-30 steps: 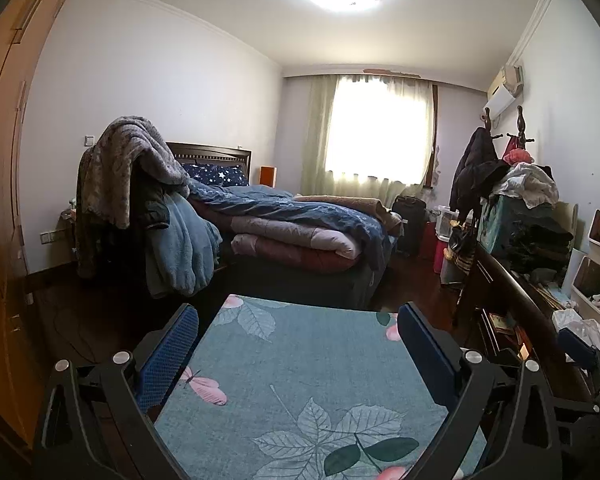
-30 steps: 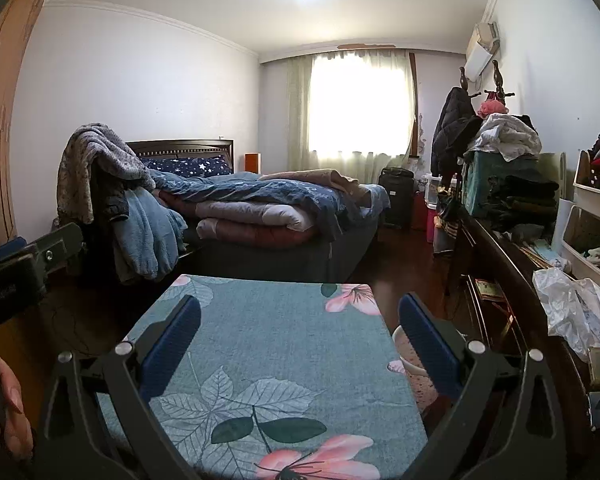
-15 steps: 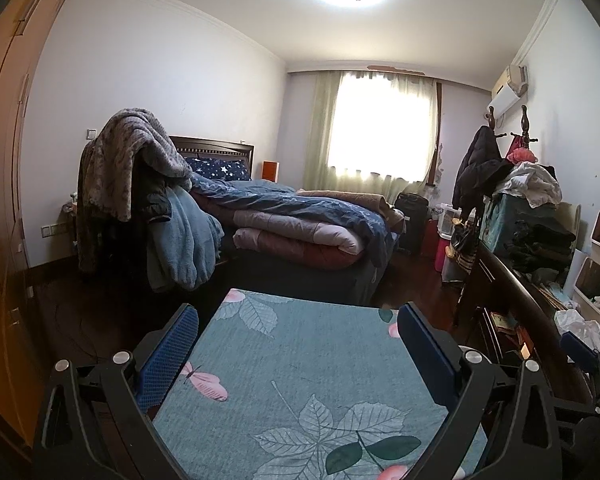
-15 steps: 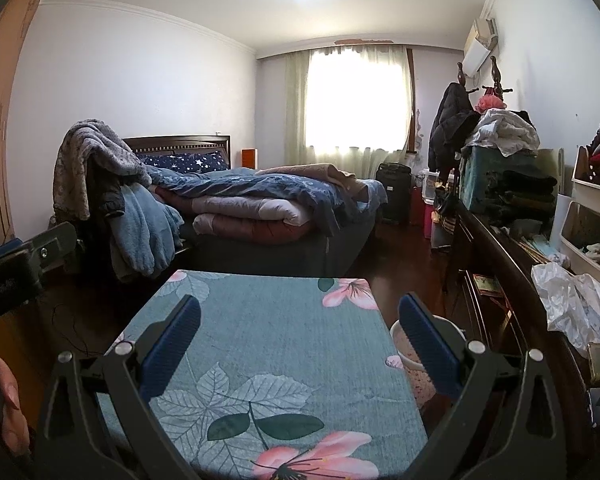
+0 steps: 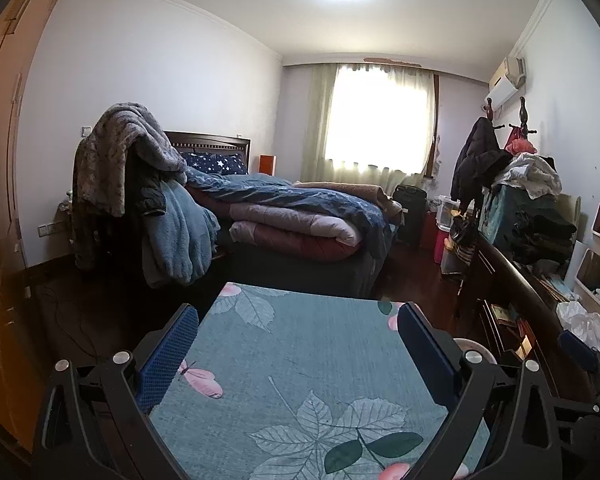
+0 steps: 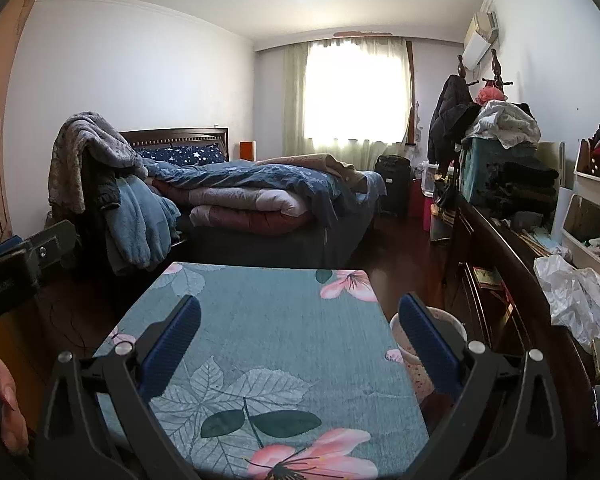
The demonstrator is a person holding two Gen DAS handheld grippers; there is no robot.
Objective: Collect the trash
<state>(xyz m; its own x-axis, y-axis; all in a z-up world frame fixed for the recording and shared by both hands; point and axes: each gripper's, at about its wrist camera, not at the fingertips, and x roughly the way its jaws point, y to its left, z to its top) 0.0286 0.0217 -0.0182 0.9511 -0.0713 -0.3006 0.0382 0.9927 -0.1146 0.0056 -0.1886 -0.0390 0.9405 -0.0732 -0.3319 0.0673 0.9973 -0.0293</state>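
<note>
My left gripper (image 5: 298, 322) is open and empty above a table with a teal floral cloth (image 5: 300, 360). My right gripper (image 6: 300, 312) is open and empty above the same cloth (image 6: 268, 332). A round pinkish bin (image 6: 410, 354) stands on the floor at the table's right edge, partly behind my right finger; its rim shows in the left wrist view (image 5: 476, 348). No trash lies on the cloth. The left gripper's body (image 6: 20, 256) shows at the left of the right wrist view.
A bed (image 6: 260, 200) piled with quilts stands beyond the table. A dark wooden dresser (image 6: 500, 280) runs along the right, with a crumpled white plastic bag (image 6: 580, 296), clothes and storage bins on it. Dark floor lies between. A wardrobe (image 5: 0, 200) is at left.
Both views have tilted slightly; the room sits a little lower and the bin shows more in the right wrist view. Both grippers stay open and empty.
</note>
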